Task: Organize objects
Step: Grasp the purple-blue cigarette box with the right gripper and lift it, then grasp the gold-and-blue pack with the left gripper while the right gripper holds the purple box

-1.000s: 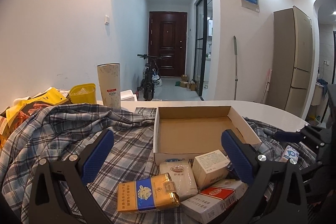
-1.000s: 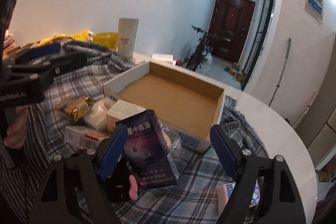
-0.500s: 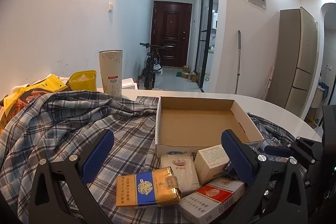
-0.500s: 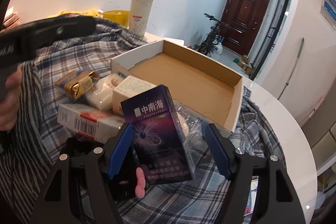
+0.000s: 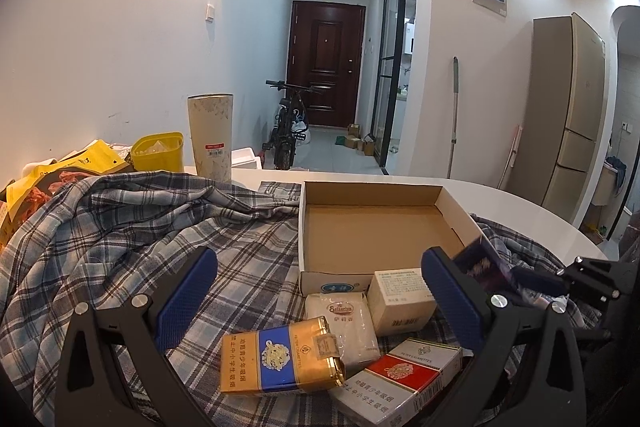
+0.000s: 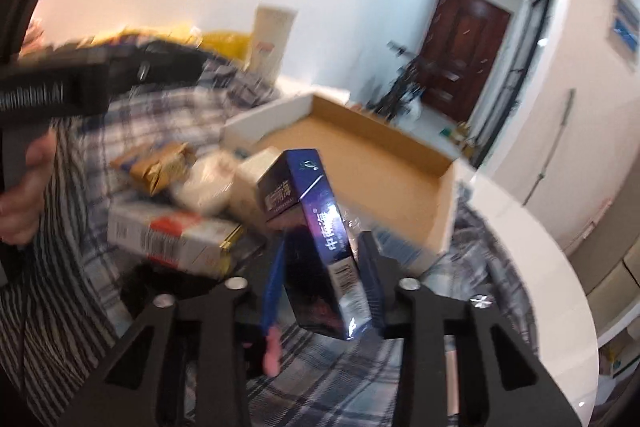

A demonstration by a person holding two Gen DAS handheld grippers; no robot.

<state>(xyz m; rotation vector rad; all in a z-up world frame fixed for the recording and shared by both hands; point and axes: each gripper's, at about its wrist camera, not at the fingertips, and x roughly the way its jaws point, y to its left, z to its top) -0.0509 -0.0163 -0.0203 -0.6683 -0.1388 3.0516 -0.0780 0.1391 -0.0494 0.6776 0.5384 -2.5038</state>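
An open cardboard box [image 5: 376, 223] [image 6: 360, 163] sits empty on a plaid cloth. In front of it lie a gold-and-blue pack [image 5: 280, 359], a white soft pack [image 5: 344, 323], a cream carton [image 5: 400, 299] and a red-and-white pack [image 5: 400, 375]. My left gripper [image 5: 320, 303] is open and empty above these packs. My right gripper [image 6: 324, 267] is shut on a dark purple pack [image 6: 316, 227], held tilted just before the box's near wall; it shows blurred in the left wrist view [image 5: 480, 263].
The plaid cloth [image 5: 120, 235] covers a white round table [image 5: 520, 203]. A tall cream cup [image 5: 211, 137], a yellow tub [image 5: 157, 151] and yellow snack bags [image 5: 52, 175] stand at the back left. The view from the right wrist is motion-blurred.
My right gripper has closed on the dark purple pack and lifted it, tilting it toward the box. My left gripper stays open over the packs.
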